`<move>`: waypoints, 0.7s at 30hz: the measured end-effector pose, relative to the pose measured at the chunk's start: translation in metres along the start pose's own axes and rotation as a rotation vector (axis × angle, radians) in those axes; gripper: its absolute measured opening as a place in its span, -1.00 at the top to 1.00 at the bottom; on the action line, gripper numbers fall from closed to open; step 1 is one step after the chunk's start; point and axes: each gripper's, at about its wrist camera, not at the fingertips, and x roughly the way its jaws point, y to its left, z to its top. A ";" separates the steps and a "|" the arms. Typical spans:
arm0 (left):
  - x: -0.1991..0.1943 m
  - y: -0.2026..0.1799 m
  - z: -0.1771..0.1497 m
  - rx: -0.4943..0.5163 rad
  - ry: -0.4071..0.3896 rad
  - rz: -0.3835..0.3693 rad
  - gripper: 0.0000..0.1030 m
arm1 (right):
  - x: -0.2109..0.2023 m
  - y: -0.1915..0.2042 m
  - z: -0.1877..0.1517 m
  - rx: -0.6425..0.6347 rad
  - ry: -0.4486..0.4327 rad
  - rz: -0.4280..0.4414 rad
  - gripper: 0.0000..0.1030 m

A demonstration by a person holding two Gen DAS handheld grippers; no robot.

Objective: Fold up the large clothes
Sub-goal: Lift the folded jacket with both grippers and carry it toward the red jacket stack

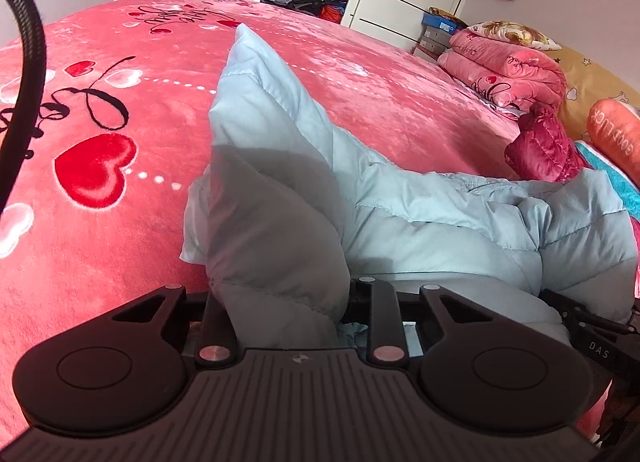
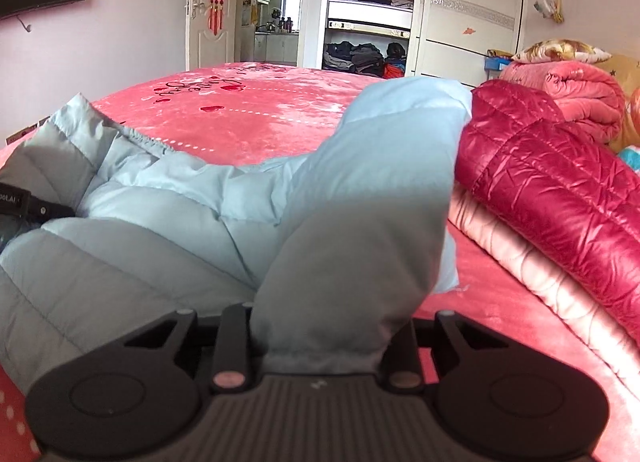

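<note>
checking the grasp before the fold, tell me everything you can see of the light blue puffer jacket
The light blue puffer jacket is a quilted, padded garment with stitched channels and a smooth, slightly shiny shell. It lies bunched and partly lifted on the pink heart-print blanket, not flat. The left hand-held gripper is shut on one raised fold, which stands up in a peak; the right hand-held gripper is shut on another. Its far side lies right next to the dark red puffer jacket.
</note>
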 end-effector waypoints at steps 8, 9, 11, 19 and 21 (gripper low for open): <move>-0.016 -0.019 -0.007 0.029 -0.015 -0.016 0.47 | -0.034 -0.013 -0.011 -0.074 -0.033 -0.072 0.53; -0.018 -0.021 -0.007 0.034 -0.019 -0.018 0.47 | -0.040 -0.016 -0.013 -0.079 -0.041 -0.081 0.54; -0.018 -0.030 -0.004 0.049 -0.036 -0.024 0.49 | -0.048 -0.021 -0.015 -0.082 -0.060 -0.098 0.54; -0.027 -0.068 0.035 0.153 -0.129 -0.064 0.54 | -0.074 -0.046 -0.010 -0.079 -0.179 -0.175 0.59; -0.030 -0.081 0.051 0.187 -0.163 -0.085 0.54 | -0.083 -0.057 -0.007 -0.068 -0.218 -0.199 0.59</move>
